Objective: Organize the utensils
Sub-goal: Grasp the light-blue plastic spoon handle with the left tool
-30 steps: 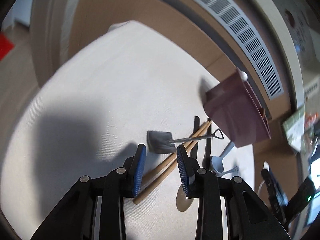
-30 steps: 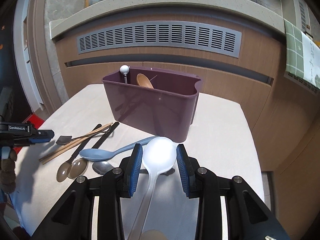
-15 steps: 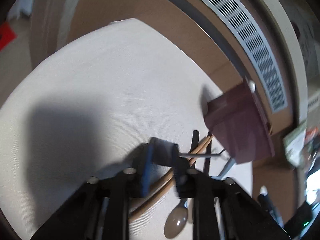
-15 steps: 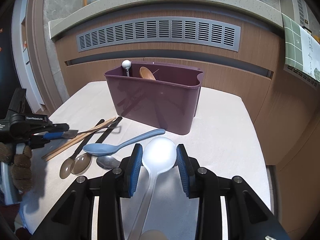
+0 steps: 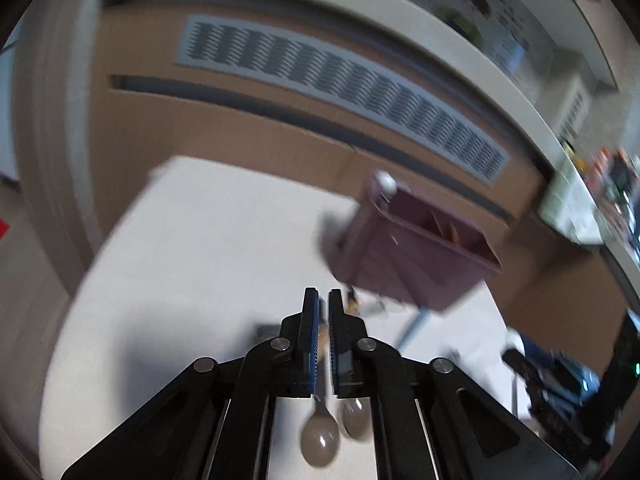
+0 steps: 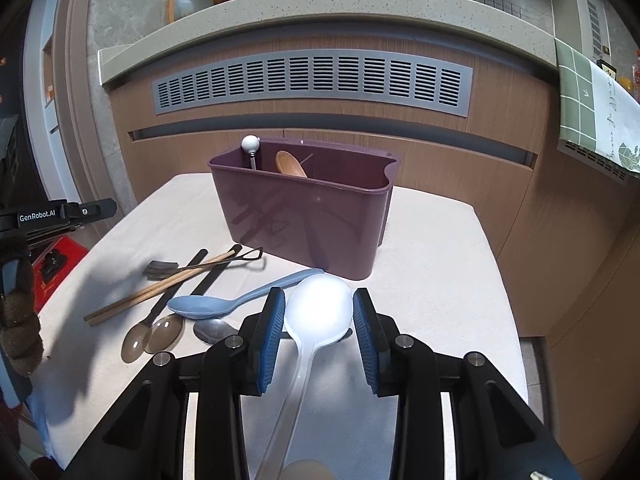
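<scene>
The right hand-held gripper point(image 6: 319, 314) grips the round bowl of a translucent white plastic ladle point(image 6: 318, 309), at 6 o'clock from the maroon plastic utensil caddy point(image 6: 308, 216) on the cream-covered bench point(image 6: 436, 280); the left hand-held gripper point(image 5: 323, 300) is pinched shut, nothing visible between its pads

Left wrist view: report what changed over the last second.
The left claw closed around the shovel spoon, then rose and drew back, shut and empty. The shovel spoon still lies across the chopsticks. The right claw, gripping the white spoon, and the bin stayed put.
</scene>
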`<state>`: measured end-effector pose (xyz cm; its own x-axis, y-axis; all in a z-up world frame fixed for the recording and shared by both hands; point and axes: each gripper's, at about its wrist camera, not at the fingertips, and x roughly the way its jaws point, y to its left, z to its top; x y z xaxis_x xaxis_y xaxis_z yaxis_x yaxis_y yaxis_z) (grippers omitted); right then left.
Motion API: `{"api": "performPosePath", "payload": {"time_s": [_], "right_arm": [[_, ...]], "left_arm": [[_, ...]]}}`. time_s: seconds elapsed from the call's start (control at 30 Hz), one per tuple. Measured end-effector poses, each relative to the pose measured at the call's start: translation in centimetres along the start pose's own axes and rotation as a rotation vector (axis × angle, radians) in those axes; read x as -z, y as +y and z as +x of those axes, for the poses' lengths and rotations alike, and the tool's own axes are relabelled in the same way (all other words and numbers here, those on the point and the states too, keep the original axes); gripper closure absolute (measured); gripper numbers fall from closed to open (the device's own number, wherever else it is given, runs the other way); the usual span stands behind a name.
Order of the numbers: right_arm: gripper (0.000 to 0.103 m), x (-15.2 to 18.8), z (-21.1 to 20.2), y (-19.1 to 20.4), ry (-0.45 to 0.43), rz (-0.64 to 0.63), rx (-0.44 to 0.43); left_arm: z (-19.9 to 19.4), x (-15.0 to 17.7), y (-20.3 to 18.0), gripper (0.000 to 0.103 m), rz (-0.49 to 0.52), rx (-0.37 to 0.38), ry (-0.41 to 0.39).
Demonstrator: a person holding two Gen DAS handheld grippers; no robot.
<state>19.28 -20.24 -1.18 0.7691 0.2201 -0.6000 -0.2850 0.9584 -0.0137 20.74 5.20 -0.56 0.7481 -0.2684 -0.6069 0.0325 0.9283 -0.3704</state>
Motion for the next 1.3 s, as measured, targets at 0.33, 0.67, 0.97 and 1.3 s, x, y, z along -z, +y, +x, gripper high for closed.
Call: {"api": "performPosePath", "payload": {"time_s": [0.33,0.67,0.97,1.3], "right_arm": [[0.071,1.1,0.0,-1.0,0.028,0.000,0.022],[0.071,2.2,0.7,-2.3,0.050,0.025,0.039],[0.071,2.5,1.0,-3.0,0.058,0.049,0.035],[0.071,2.2,0.3,-3.6,0.040,0.086,0.010]], "left_arm": [[5.8,2.8,-4.6,0.066,0.250,0.120,0.221],[13.2,1.3,-10.7,0.071,0.502,0.058,0.384],[14.4,1.8,-11.9,0.090,0.532,-0.002,0.363],[5.1,2.5,-7.2,0.095,0.243,0.147,0.253]]}}
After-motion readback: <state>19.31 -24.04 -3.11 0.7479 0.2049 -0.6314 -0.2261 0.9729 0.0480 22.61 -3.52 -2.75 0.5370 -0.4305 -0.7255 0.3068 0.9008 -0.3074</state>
